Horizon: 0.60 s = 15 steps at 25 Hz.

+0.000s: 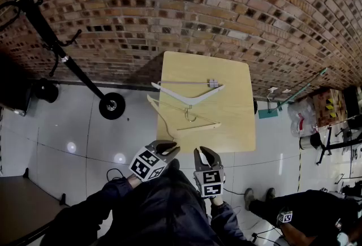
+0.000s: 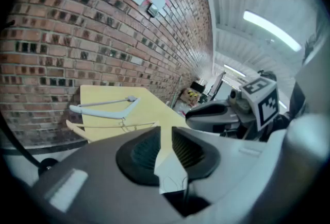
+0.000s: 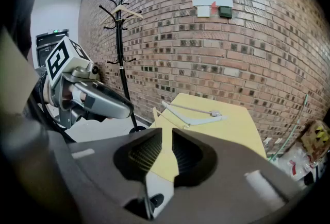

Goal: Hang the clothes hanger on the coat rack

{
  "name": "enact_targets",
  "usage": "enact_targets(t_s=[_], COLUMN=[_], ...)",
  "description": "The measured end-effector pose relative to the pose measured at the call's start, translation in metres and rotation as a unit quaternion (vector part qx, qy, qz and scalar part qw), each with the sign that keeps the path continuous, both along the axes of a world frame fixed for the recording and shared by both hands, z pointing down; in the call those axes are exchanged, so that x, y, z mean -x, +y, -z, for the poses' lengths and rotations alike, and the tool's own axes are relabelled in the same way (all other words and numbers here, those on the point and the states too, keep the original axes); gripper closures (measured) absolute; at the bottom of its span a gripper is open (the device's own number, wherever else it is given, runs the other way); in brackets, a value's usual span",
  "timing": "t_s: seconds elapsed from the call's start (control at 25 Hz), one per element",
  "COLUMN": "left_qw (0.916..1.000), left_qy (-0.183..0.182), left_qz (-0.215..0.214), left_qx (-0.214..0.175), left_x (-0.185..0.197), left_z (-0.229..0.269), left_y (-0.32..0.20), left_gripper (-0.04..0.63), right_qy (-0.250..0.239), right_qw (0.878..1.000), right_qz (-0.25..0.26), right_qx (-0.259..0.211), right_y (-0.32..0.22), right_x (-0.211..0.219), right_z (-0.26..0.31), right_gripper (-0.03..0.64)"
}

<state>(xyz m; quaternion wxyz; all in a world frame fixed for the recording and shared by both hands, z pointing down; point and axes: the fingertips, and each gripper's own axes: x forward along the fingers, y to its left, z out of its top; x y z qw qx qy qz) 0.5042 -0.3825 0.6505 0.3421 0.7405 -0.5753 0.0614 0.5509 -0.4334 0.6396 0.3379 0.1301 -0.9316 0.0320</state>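
My left gripper and right gripper hover near the table, jaws narrowly apart, empty; white hanger and wooden hanger lie there

A square table with a pale yellow top stands on the light tiled floor, its far edge against the brick wall. Two hangers lie flat on its left half. The white hanger is nearer the wall, its arms spread in a shallow V. The beige hanger lies just on the near side of it, close but apart, with one arm tip jutting past the table's left edge.
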Motion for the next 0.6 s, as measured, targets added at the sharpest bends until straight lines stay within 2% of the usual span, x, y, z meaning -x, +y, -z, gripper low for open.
enact_targets(t_s=[0.08,0.32,0.6], left_qw=[0.9998,0.9991,0.9987], left_qy=[-0.017,-0.039,-0.046], left_qz=[-0.006,-0.011,-0.006], left_qx=[-0.005,-0.013,0.022], left_x=[0.006,0.03,0.058], left_z=[0.002,0.007,-0.023], left_y=[-0.001,-0.008,-0.025], left_gripper=[0.513,0.509,0.48], right_qy=[0.0,0.002,0.019], right_qw=[1.0,1.0,0.999], right_qz=[-0.005,-0.017,-0.011], right_qx=[-0.007,-0.022,-0.026], right_y=[-0.006,-0.031,-0.064], right_x=[0.001,0.006,0.01], right_z=[0.003,0.01,-0.006], right_gripper=[0.551,0.551,0.549])
